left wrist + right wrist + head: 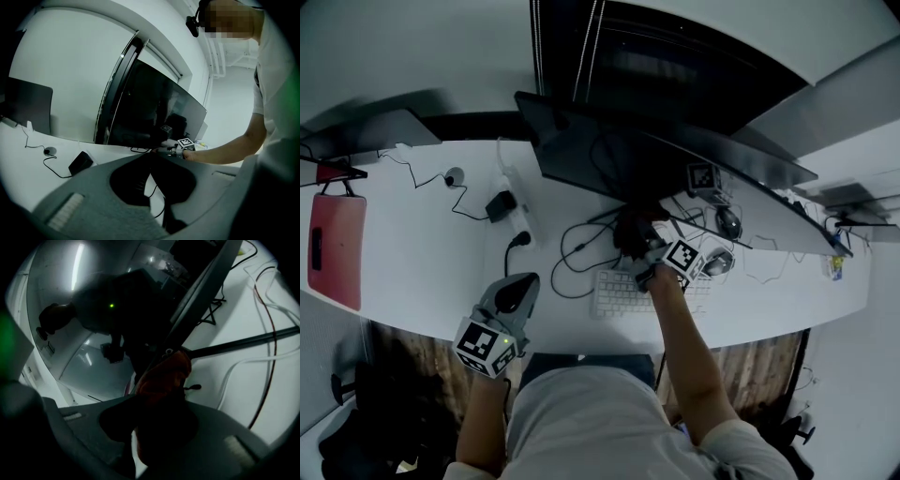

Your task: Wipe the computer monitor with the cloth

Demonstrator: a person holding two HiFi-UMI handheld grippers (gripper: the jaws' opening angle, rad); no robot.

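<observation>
Fingers of right gripper (156, 397) pinch orange cloth (166, 373) at monitor (93, 310) edge, unseen overhead; left gripper (151, 155) fingers meet.

A long white desk (412, 253) runs the full width of the view and stands against a plain white wall (412, 47). A dark window panel (675, 56) with a black vertical frame (117, 84) is set into this wall behind the desk. The floor (403, 356) below the near desk edge has a brown wood-grain finish.

A white keyboard (617, 294) lies on the pale worktop (412, 253). Left of the keyboard sits a power strip (516, 217), far left a flat red case (336, 249), and up-right a dark mouse (728, 222).
</observation>
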